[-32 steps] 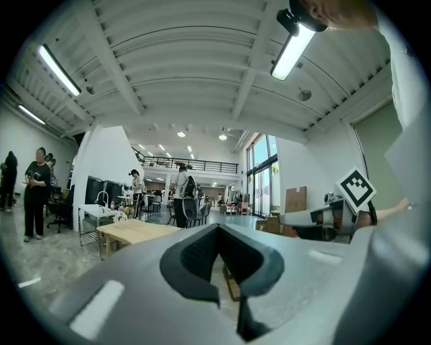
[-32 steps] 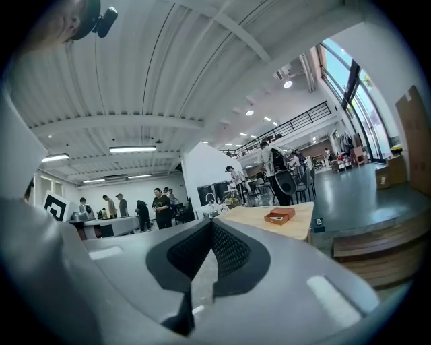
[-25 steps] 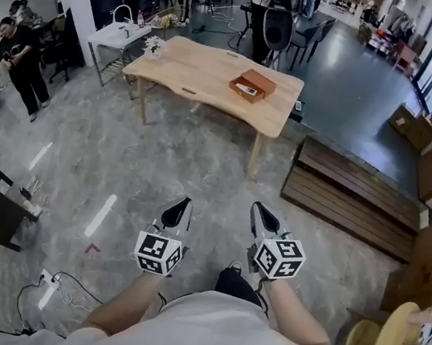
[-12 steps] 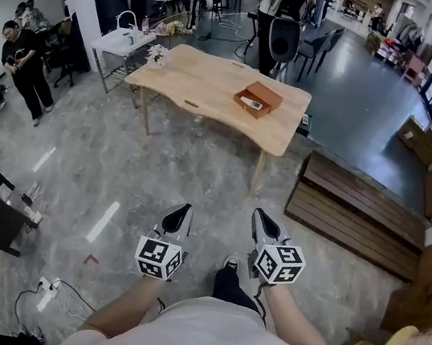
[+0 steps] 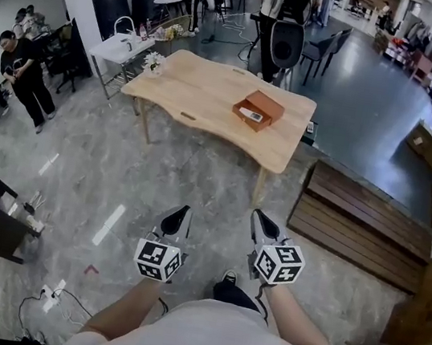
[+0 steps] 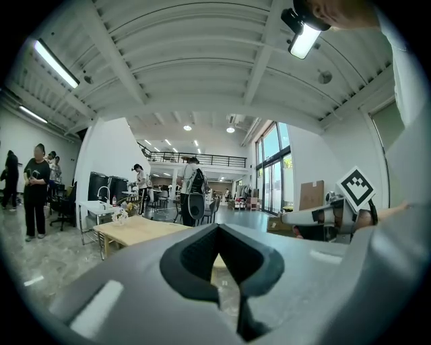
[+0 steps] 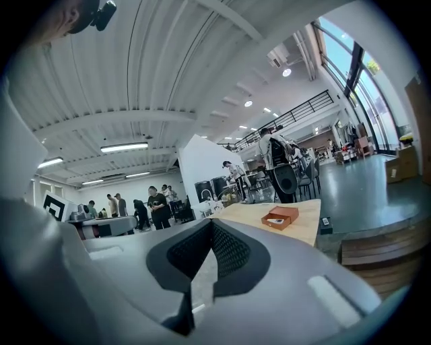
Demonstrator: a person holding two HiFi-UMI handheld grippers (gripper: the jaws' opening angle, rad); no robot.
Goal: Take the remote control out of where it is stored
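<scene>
Compared with a second ago, the wooden bench [image 5: 205, 85] sits lower and larger in the head view, so I have closed some ground; it remains well apart from both grippers. The remote control [image 5: 250, 115], a small pale slab, lies inside the open orange-brown box [image 5: 260, 108] near the bench's right end. Left gripper [image 5: 181, 212] and right gripper [image 5: 262, 217] are held low ahead of me, each with fingers [image 6: 192, 263] pressed together on nothing. I judge the remote light, rigid and smooth-cased, best pinched across its narrow sides at mid-length, with the box liable to slide unless steadied. No brand or lettering is legible at this range; only the square patterns on the marker cubes [image 5: 277, 263] can be read.
</scene>
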